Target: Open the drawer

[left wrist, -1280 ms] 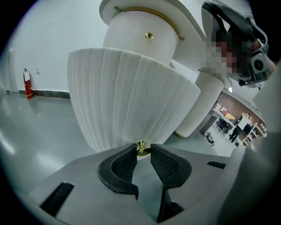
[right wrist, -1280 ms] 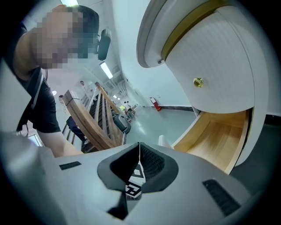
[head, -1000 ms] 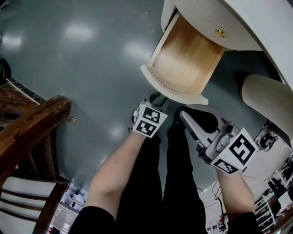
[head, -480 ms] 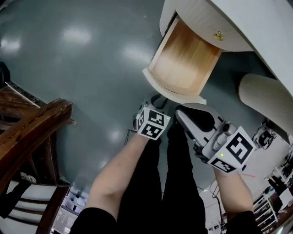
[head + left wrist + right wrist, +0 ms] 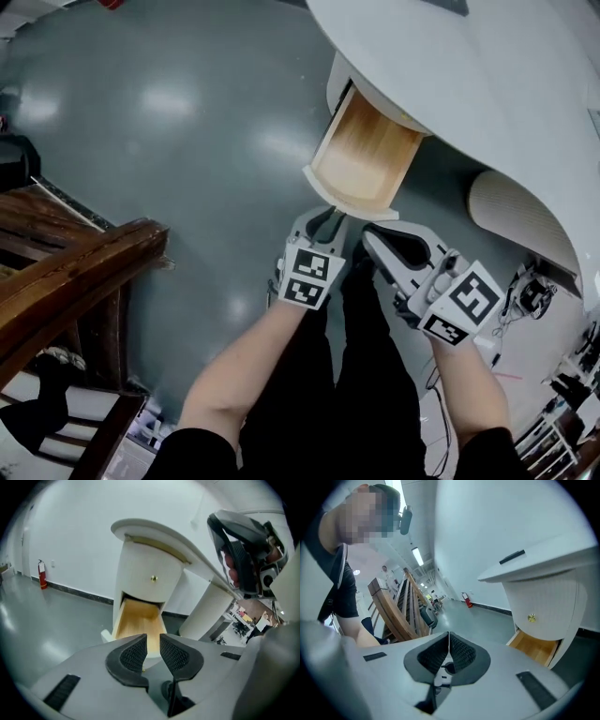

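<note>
The lower drawer (image 5: 361,159) of the white desk stands pulled out, its bare wooden inside showing; it also appears in the left gripper view (image 5: 138,618) and the right gripper view (image 5: 534,648). Above it is a shut drawer front with a brass knob (image 5: 153,578). My left gripper (image 5: 323,217) hovers just in front of the drawer's white front edge, clear of it. Its jaws are closing, with a narrow gap and nothing between the pads (image 5: 174,654). Beside it to the right, my right gripper (image 5: 370,236) is shut and empty, its tips touching (image 5: 449,641).
A dark wooden chair frame (image 5: 75,272) stands at the left. The desk's ribbed round pedestal (image 5: 516,220) is right of the drawer. Grey glossy floor (image 5: 187,141) lies left of the desk. A red fire extinguisher (image 5: 42,573) hangs on the far wall. The person's black-trousered legs are below.
Both grippers have risen, and the drawer now looks smaller and farther below. The drawer stays open. The left jaws have narrowed slightly.
</note>
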`<act>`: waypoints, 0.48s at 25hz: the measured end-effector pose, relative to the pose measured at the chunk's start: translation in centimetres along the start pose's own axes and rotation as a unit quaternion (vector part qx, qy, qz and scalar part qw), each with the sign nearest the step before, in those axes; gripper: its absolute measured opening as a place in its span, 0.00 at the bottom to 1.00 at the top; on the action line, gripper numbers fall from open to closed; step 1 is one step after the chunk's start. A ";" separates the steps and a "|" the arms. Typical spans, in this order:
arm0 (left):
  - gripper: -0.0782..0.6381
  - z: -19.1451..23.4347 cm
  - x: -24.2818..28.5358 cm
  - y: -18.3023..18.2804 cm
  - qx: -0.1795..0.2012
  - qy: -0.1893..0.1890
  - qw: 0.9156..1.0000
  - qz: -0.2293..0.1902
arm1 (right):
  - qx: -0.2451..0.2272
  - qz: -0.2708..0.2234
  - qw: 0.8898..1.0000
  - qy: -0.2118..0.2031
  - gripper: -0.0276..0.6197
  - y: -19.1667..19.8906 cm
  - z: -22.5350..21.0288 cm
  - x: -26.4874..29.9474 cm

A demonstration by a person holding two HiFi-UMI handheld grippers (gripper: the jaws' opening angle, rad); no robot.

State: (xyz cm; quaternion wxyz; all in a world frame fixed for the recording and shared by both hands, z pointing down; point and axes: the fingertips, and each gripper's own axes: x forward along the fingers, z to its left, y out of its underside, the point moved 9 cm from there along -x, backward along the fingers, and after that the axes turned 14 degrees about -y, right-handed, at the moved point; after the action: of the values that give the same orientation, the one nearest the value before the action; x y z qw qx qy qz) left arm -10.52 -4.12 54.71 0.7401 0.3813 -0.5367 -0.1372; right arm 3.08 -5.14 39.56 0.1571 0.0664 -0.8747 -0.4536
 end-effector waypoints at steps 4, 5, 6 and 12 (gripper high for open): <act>0.21 0.1 -4.6 -5.1 -0.008 -0.002 0.999 -0.035 | -0.003 -0.007 1.000 0.015 0.07 -2.7 2.7 -1.3; 0.21 0.1 -5.6 -6.3 -0.012 -0.004 0.999 -0.042 | -0.006 -0.009 1.000 0.018 0.07 -3.3 3.3 -1.6; 0.20 0.1 -6.7 -7.5 -0.018 -0.005 0.999 -0.047 | -0.009 -0.010 1.000 0.021 0.07 -4.0 3.9 -2.0; 0.17 -0.1 -14.0 -14.6 -0.018 0.002 0.997 -0.074 | -0.023 -0.029 0.998 0.040 0.07 -9.2 8.8 -4.0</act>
State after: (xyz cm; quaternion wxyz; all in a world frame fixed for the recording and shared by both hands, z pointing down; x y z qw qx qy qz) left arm -12.86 -5.32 34.60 0.7356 0.4069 -0.5033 -0.2002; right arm 3.71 -2.64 26.50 0.1805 0.1065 -0.8545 -0.4753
